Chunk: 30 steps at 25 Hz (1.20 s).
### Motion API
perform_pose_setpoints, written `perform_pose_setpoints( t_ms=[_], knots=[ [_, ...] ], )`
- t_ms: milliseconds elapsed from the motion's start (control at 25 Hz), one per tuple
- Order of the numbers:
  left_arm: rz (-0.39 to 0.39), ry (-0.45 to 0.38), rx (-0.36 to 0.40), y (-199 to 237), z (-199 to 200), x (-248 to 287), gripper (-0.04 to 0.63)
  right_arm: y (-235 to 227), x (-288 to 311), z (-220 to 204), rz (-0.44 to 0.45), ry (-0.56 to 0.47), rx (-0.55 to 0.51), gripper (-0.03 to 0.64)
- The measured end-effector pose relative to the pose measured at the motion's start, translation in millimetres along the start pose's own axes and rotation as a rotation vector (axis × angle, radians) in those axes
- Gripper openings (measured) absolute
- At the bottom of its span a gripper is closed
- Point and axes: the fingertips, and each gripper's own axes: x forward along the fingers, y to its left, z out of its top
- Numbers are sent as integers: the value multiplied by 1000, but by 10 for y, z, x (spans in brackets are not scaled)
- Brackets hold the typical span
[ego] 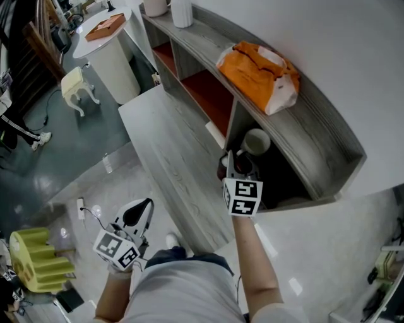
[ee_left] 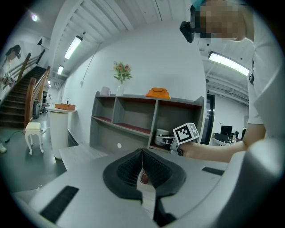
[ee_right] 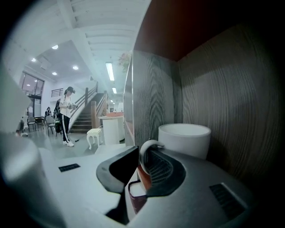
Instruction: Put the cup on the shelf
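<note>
A white cup (ego: 255, 142) stands upright in the right-most compartment of the grey shelf (ego: 315, 135), close to its back wall. My right gripper (ego: 238, 163) reaches into that compartment. In the right gripper view the cup (ee_right: 184, 138) sits just beyond the jaws, and its handle (ee_right: 149, 149) lies between the two fingertips, gripped. My left gripper (ego: 140, 211) hangs low at the left, away from the shelf, shut with nothing in it. In the left gripper view, the shelf (ee_left: 133, 129), the cup (ee_left: 162, 132) and the right gripper (ee_left: 168, 141) are ahead.
An orange bag (ego: 259, 76) lies on the shelf top, with a white vase (ego: 182, 11) further along. A low grey platform (ego: 170, 151) runs before the shelf. A white round stand (ego: 110, 57), a cream stool (ego: 76, 85) and a yellow-green object (ego: 35, 258) stand on the floor.
</note>
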Motion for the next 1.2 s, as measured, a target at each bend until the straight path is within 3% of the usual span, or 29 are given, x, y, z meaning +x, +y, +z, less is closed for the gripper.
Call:
perform_pose_setpoints(
  t_ms=[120,280,400,880,1200],
  knots=[
    [-1,0,0,4,-11,-2,17,-24,-31,11,-20,-23,18,42],
    [-2,-3,-1,19,-8,-21,17,-6,-69,9,-29,-38,24,111],
    [-5,-3,-1,23,-5,-35,17,-16,-119,-1,-40,-41,26,123],
    [-92,-10,15,-86,30,-15,17,63,-666,47,-62,-101,74,121],
    [-192,-24,32,-249,112,50,17,412,-1212,185,-30,-153,84,66]
  ],
)
